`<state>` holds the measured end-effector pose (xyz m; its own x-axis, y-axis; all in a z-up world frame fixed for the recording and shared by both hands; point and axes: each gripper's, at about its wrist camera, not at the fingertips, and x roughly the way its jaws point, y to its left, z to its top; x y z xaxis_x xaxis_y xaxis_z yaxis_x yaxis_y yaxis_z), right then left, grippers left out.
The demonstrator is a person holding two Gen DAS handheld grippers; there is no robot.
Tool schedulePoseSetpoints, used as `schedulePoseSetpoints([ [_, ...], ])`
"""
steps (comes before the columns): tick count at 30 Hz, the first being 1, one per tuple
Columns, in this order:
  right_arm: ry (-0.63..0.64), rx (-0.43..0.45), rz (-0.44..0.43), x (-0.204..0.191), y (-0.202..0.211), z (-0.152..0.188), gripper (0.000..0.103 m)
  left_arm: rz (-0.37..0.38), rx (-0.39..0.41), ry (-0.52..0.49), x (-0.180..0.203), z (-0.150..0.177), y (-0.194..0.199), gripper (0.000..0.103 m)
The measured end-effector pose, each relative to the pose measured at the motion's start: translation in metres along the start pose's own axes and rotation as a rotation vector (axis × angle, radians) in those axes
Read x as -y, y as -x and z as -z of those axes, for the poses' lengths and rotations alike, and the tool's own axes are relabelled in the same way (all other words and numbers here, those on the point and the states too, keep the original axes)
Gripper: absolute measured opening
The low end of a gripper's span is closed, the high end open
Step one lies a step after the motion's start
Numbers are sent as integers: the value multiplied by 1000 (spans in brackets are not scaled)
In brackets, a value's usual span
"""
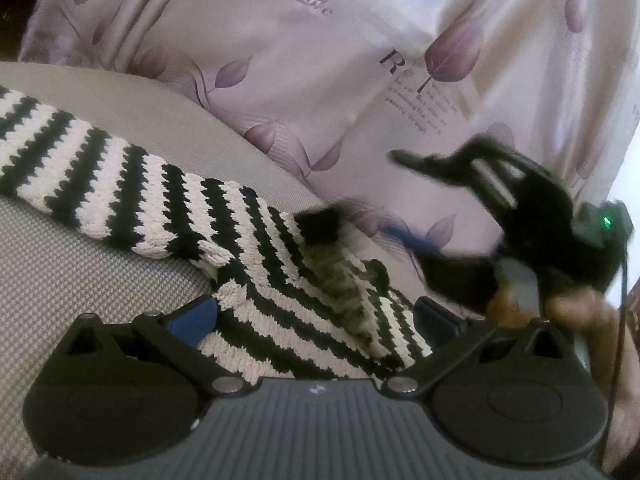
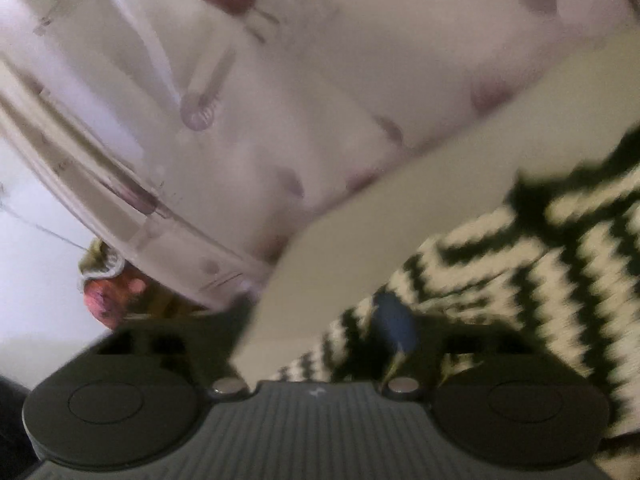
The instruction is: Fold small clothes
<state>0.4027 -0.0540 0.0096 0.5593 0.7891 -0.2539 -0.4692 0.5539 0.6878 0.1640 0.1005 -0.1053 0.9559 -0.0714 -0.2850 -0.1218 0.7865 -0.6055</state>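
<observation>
In the left wrist view a black-and-white striped knit garment (image 1: 168, 196) lies bunched on a grey cushion (image 1: 80, 280), with the left gripper (image 1: 316, 316) spread around its near edge. Beside the garment, the blurred right gripper (image 1: 404, 196) hangs spread before a leaf-printed sheet (image 1: 320, 80). In the right wrist view the garment (image 2: 540, 272) is smeared zigzag stripes on the cushion (image 2: 400, 220), under the right gripper's (image 2: 316, 332) parted fingers.

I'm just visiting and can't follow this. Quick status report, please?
Left hand-held gripper open, fingers straddling the striped knit. Right hand-held gripper open, beside the knit, nothing held. Leaf-print fabric behind, not blocking.
</observation>
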Motion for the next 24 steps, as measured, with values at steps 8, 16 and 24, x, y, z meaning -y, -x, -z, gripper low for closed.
schedulePoseSetpoints([
  [8,312,-127,443,23,137,45,81,-6,-20,-6,-1,-1,-4,103],
  [16,270,-46,955,77,327,108,82,-23,-32,-39,3,0,-5,103],
  [24,484,102,773,41,336,90,81,-54,-40,-79,7,2,-7,103],
])
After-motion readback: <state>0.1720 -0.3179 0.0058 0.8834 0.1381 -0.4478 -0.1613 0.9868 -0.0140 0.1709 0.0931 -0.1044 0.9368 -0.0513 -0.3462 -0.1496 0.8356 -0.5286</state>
